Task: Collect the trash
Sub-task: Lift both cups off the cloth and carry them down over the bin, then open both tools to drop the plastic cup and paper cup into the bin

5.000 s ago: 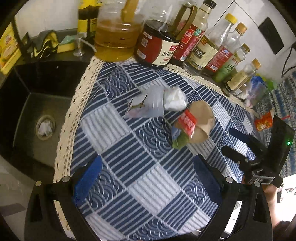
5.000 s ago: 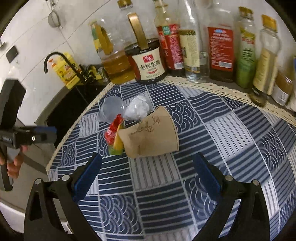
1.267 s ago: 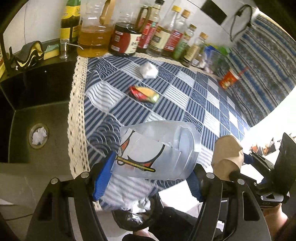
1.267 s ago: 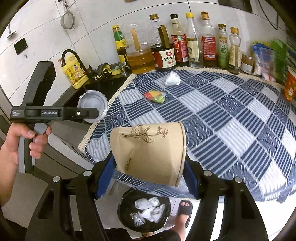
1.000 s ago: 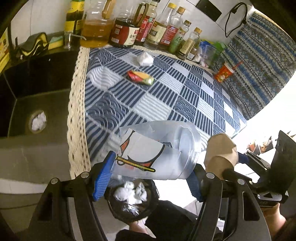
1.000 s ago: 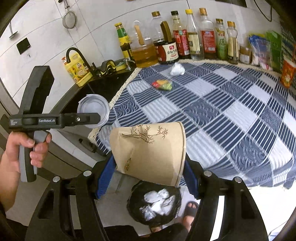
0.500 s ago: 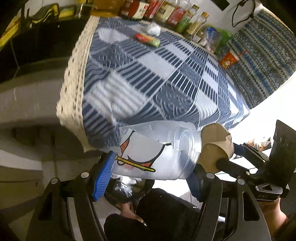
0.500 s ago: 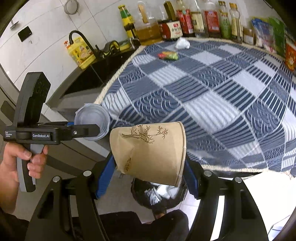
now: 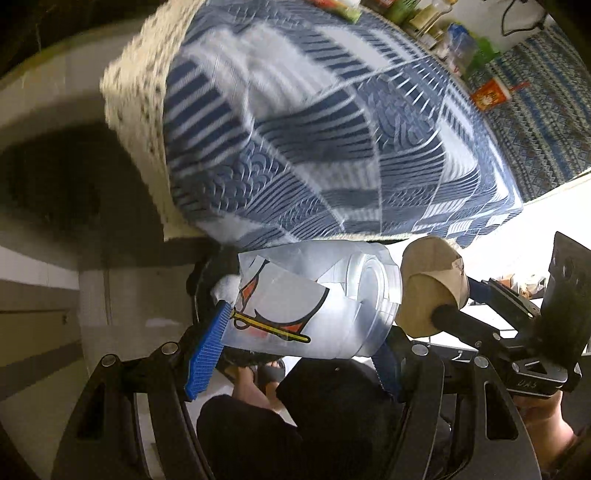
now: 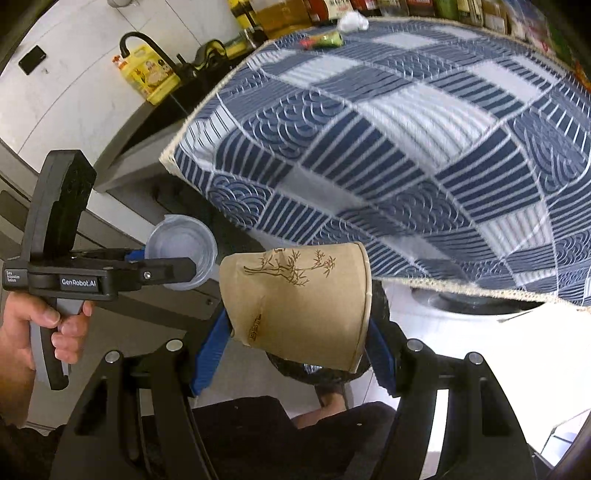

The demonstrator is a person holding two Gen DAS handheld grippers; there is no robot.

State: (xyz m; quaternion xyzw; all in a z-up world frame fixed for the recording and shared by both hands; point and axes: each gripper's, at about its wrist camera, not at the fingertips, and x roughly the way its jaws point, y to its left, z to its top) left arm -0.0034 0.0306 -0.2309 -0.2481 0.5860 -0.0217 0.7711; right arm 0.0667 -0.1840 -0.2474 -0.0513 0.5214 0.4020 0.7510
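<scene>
The coming release turned on one thing: whether each cup sat over the black-lined bin [image 10: 317,369] on the floor below the surface's near edge. On the left, the left gripper [image 9: 295,354] had its jaws pinching the clear plastic cup [image 9: 314,302] across its sides, the cup lying crosswise with its long axis running left to right and its rim toward the right. Just beside it on the right, the right gripper [image 10: 291,347] pinched the brown paper cup [image 10: 295,302] the same way, on its side, mouth to the right. The two cups were near each other, nearly touching, and both looked about equally close to the bin. The left wrist view showed only a dark rim and a white scrap behind the plastic cup, with a sandalled foot [image 9: 258,376] nearer. The right wrist view showed the liner directly under the paper cup, and, far back on the blue patterned cloth [image 10: 406,129], a wrapper [image 10: 321,40] and a white wad [image 10: 352,20] not yet collected.
</scene>
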